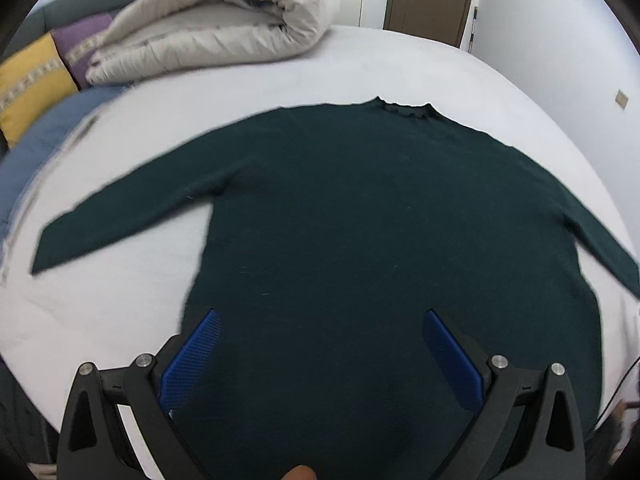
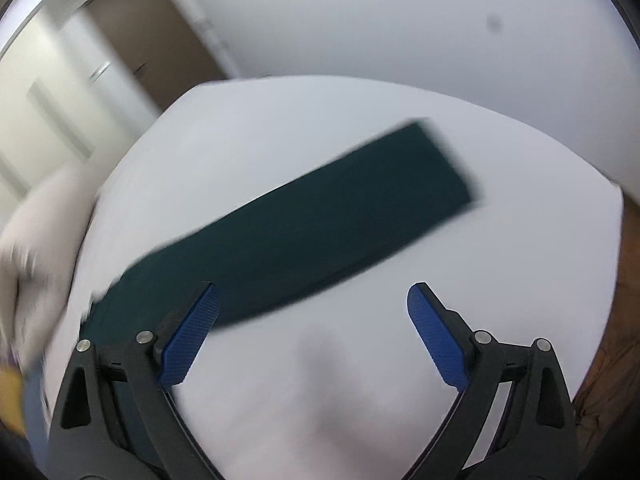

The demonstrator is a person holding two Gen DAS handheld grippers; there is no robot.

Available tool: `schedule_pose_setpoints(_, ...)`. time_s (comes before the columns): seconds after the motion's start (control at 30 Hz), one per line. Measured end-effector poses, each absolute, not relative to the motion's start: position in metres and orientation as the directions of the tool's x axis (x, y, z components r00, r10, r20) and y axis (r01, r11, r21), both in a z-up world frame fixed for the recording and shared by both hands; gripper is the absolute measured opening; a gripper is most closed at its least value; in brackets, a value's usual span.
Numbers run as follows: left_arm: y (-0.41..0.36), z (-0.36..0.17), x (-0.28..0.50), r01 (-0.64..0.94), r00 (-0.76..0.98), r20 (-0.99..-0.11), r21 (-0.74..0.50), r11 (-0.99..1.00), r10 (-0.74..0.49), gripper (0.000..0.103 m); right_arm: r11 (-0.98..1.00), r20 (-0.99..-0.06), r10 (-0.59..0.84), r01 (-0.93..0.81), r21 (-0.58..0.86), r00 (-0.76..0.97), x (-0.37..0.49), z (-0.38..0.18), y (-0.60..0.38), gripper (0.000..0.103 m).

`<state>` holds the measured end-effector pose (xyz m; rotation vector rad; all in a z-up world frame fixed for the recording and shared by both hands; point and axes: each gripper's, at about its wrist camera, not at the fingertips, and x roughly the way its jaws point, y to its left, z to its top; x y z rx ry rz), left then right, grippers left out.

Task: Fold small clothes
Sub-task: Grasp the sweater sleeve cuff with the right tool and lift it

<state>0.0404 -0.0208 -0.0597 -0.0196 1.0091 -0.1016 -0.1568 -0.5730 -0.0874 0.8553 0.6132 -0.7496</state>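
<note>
With both sets of jaws spread wide and grasping nothing, ready for a first pinch. Left gripper (image 1: 320, 320) over the lower body of the dark green sweater (image 1: 380, 220), hem nearest, blue pads (image 1: 192, 356) flanking the torso panel. Right gripper (image 2: 312, 304) over bare white sheet (image 2: 320, 380), with only the right sleeve (image 2: 320, 220) ahead, running diagonally from beside the left-hand finger up and away toward the cuff; much motion blur in this view.

Spread flat and face up on the bed (image 1: 400, 64), sleeves angled out to either side, collar (image 1: 404, 110) at the far end. Probably light, soft and limp knit: no stiffness, likely to sag and drag when lifted, not slippery, not fragile. Best taken at an edge, judged from the layout: a cuff or shoulder seam for folding a sleeve inward, then hem corners for the body. Beyond the garment, a rolled beige duvet (image 1: 224, 20) and coloured pillows (image 1: 36, 80) at the far left, well apart.
</note>
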Motion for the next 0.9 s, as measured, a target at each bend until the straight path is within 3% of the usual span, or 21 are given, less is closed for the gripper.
schedule_pose_setpoints(0.17,-0.037,-0.062,0.054,0.093,0.555,-0.825,-0.061,0.994,-0.103,0.103,0.336,-0.724,-0.299,0.778,0.530,0.622,-0.181,-0.110,-0.627,0.081)
schedule_pose_setpoints(0.33,-0.056,-0.063,0.061,0.137,0.543,-0.828,-0.076,0.988,-0.139,0.103,0.328,-0.689,-0.295,0.747,0.578,0.662,-0.179,-0.119,-0.653,0.081)
schedule_pose_setpoints(0.5,-0.060,-0.066,0.075,0.127,0.511,-0.846,-0.098,0.987,-0.150,0.103,0.351,-0.682,-0.286,0.736,0.579,0.673,-0.160,-0.122,-0.677,0.064)
schedule_pose_setpoints(0.6,-0.061,-0.069,0.078,0.138,0.508,-0.843,-0.125,0.983,-0.178,0.103,0.376,-0.693,-0.271,0.736,0.563,0.668,-0.150,-0.124,-0.693,0.039)
schedule_pose_setpoints(0.67,-0.059,-0.073,0.083,0.137,0.488,-0.847,-0.162,0.977,-0.209,0.101,0.400,-0.707,-0.259,0.739,0.542,0.658,-0.140,-0.120,-0.702,0.008)
schedule_pose_setpoints(0.9,-0.055,-0.082,0.095,0.140,0.452,-0.829,-0.300,0.944,-0.330,0.096,0.599,-0.643,-0.214,0.619,0.508,0.736,-0.093,-0.071,-0.665,0.007)
